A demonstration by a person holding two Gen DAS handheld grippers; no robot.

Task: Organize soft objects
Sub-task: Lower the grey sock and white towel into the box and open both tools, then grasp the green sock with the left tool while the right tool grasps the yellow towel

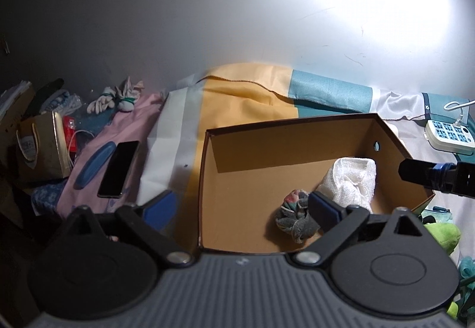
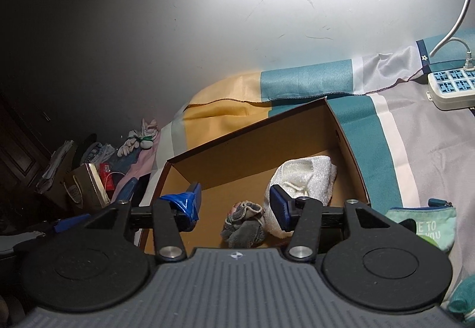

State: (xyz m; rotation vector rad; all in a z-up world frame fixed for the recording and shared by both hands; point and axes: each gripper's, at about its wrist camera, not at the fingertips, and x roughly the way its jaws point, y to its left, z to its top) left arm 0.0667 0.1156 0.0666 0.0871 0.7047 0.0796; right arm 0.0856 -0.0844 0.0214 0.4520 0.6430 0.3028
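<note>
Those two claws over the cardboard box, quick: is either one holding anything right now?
Left claw: open wide, holding nothing.
Right claw: open, holding nothing; the white terry towel and grey sock bundle lie loose in the brown cardboard box.

Glare upper wall (image 1: 371, 1); left dark; fisheye edges.

The cardboard box (image 1: 252, 150) is tan inside with a dark brown rim; in it lie a plain white towel (image 1: 353, 179) and, at its seven o'clock, a grey cloth (image 1: 292, 219) with a flowered patch. The bedsheet (image 1: 246, 96) under the box has broad yellow, teal and white stripes. At the box's nine o'clock a black phone (image 1: 118, 169) lies on pink fabric (image 1: 98, 161), and at two o'clock sits a white power strip (image 1: 448, 136) with a blue face.
</note>
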